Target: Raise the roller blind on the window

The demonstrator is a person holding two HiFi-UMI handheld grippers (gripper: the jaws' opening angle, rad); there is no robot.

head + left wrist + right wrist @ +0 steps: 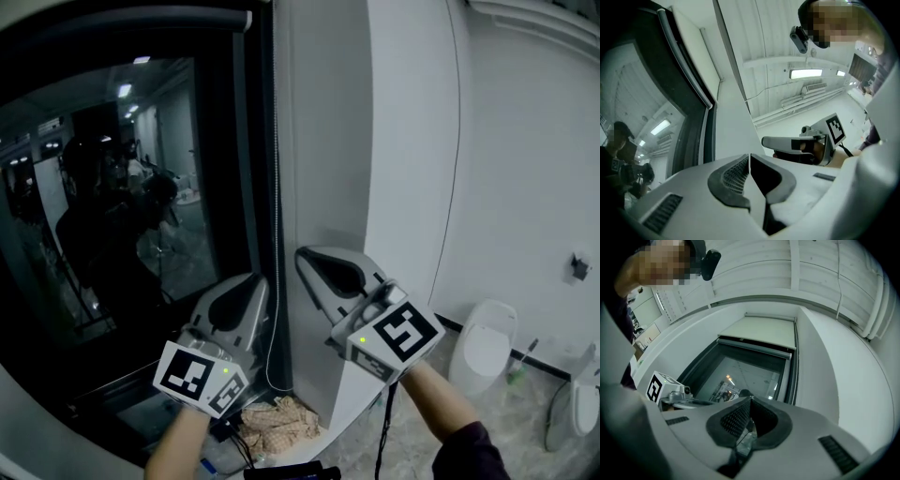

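Observation:
The dark window [112,216] fills the left of the head view, with the roller blind's bottom bar [141,17] near its top. In the right gripper view the pale blind [761,331] covers only the top of the glass. A thin bead cord [277,187] hangs beside the frame and loops low. My left gripper [255,281] is shut just left of the cord. Its pads meet on a thin pale line [749,161]; whether that is the cord I cannot tell. My right gripper [305,255] is shut just right of the cord, nothing visible between its pads [750,399].
A white wall pillar [328,141] stands right of the window. On the floor below lie a crumpled cloth [277,422] and black cables. A white toilet-like fixture [487,342] stands at the right. The person's reflection shows in the glass.

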